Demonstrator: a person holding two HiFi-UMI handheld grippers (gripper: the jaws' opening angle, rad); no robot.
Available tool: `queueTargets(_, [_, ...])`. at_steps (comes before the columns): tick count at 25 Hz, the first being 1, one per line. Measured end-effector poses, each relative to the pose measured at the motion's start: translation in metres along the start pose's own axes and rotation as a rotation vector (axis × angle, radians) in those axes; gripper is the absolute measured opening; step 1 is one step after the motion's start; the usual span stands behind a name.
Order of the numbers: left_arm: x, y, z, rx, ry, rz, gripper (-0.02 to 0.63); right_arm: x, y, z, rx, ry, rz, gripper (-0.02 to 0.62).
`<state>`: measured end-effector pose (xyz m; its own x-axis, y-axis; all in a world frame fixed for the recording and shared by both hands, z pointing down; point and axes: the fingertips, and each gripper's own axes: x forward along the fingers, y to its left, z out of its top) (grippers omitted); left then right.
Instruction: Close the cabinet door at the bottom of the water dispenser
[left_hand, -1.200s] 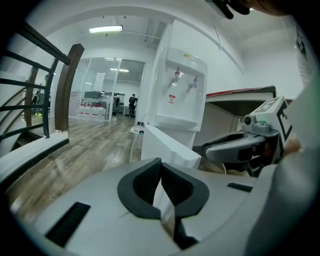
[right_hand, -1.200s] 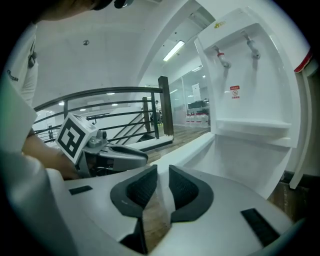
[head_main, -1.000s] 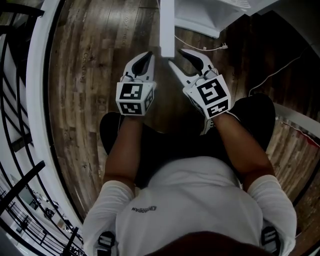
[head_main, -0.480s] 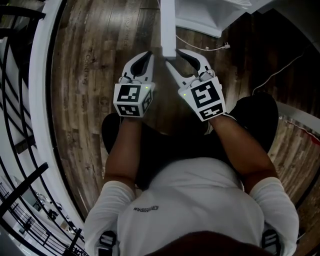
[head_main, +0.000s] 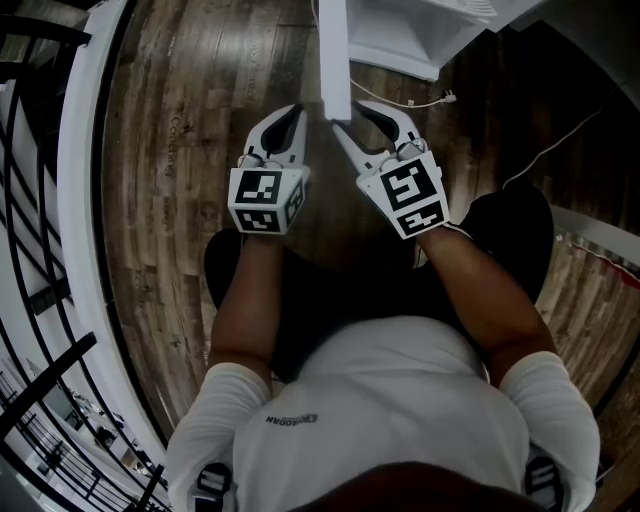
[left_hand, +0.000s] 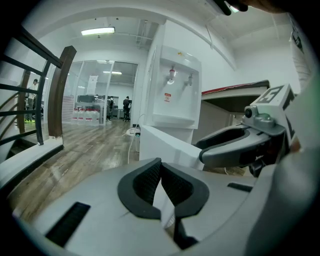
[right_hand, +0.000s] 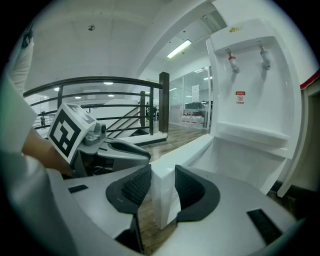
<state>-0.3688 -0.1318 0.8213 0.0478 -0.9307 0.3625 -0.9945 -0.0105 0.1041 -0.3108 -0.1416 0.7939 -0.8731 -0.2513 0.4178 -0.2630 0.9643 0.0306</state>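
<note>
The white cabinet door (head_main: 334, 60) stands swung out from the foot of the water dispenser (right_hand: 255, 90), its free edge towards me. My right gripper (head_main: 348, 113) straddles that edge. In the right gripper view both pads press on the door's edge (right_hand: 162, 200), one on each face. My left gripper (head_main: 294, 110) hangs just left of the door, apart from it, its pads together at the tips (left_hand: 160, 165) with nothing held. The left gripper view shows the door (left_hand: 165, 145) and the right gripper (left_hand: 235, 145) beyond it.
Dark wooden floor (head_main: 200, 120) lies all round. A white curb (head_main: 85, 200) and black railing (head_main: 30, 230) run along the left. A white cable (head_main: 410, 97) trails on the floor by the dispenser's base. My knees are just behind both grippers.
</note>
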Motion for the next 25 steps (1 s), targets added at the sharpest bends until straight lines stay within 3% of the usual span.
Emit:
queueTargets(11, [0.01,-0.007,-0.002,-0.014,0.006,-0.047,-0.004,-0.018,-0.021,-0.014,0.152,0.029,-0.059,0.135])
queueTargets(22, [0.017,-0.023,0.005,0.001,-0.003,-0.088,-0.003,-0.035,-0.035,-0.017,0.188,0.019,-0.139,0.137])
queueTargets(25, [0.018,-0.022,0.004,0.005,-0.003,-0.085,-0.005,-0.036,-0.029,-0.011,0.15,-0.007,-0.151,0.174])
